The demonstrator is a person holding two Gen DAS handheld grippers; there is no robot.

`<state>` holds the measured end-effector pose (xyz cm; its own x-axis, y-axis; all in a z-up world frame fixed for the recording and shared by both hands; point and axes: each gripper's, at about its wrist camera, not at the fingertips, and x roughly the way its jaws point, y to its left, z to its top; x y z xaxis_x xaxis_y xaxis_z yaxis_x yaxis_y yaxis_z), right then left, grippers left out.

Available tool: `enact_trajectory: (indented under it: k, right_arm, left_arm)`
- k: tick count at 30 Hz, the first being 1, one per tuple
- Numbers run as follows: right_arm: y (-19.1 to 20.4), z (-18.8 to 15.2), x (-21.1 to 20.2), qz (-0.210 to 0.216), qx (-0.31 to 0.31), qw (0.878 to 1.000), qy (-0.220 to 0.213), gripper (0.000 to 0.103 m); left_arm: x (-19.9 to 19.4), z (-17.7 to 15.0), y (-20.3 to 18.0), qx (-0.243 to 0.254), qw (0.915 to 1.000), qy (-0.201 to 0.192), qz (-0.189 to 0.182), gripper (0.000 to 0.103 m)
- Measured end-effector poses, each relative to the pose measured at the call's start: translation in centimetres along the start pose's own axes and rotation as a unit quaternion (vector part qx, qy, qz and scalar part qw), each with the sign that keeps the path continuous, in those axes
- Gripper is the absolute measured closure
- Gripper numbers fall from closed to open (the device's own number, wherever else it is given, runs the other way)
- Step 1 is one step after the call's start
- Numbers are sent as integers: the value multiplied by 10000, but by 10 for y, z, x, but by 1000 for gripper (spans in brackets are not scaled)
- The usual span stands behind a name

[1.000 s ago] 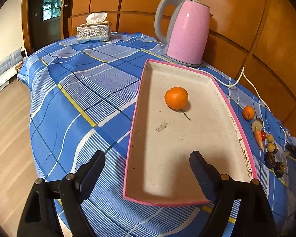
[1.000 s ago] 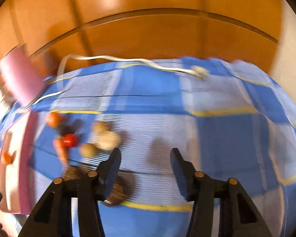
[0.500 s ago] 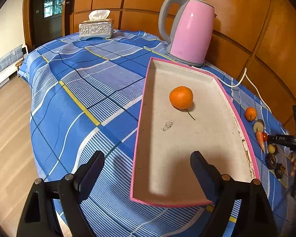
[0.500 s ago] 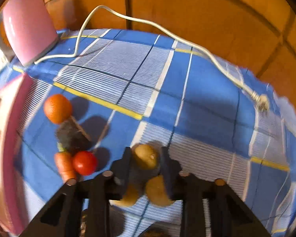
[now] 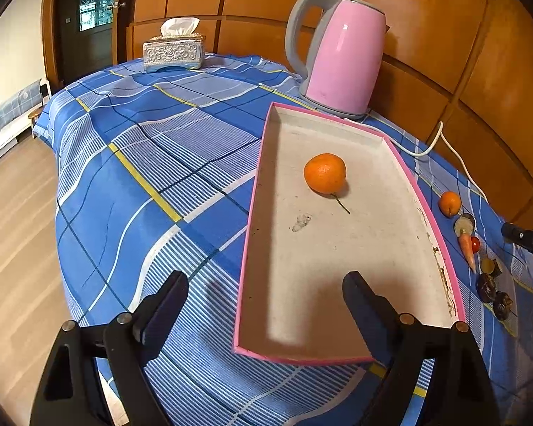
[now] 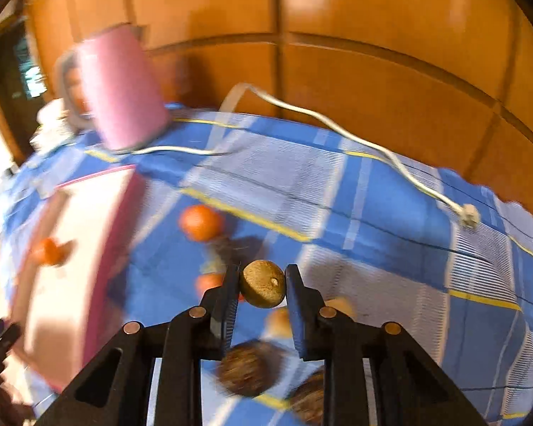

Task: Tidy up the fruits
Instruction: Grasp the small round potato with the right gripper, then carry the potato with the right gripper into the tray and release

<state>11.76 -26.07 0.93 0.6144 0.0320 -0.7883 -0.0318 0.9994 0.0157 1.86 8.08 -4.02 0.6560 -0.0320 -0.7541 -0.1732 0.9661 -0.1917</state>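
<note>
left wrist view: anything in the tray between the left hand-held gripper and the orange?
Nearly bare. In the left wrist view only a small pale smudge marks the tray floor between the open left hand-held gripper and the orange.

Left wrist view is sharp and evenly lit; warm room light, with a soft glare on the pink kettle (image 5: 341, 60) far ahead of the left gripper (image 5: 266, 305); that gripper's fingers throw a broad dim shadow just ahead of them, over the near end of the tray (image 5: 337, 358); straight lines bow hard toward the dark rounded corners. Right wrist view is smeared by motion; only the right gripper (image 6: 263, 285) and the brown fruit (image 6: 263, 284) between its fingers stay crisp; everything beyond streaks, with bright patches on the wall panels (image 6: 373, 17) above.
</note>
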Motion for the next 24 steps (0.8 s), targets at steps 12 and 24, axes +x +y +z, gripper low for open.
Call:
enact_trajectory:
  k: [12,24]
  right_arm:
    - [117,-20,11,1319,-816,9868,464,77]
    - [155,-7,22,1467,-619,9863,438,67]
  left_arm:
    - [-4,-2,6,-68,10000,3,-47,14]
    - [-3,-2,9,-101,9999,35,-53,14]
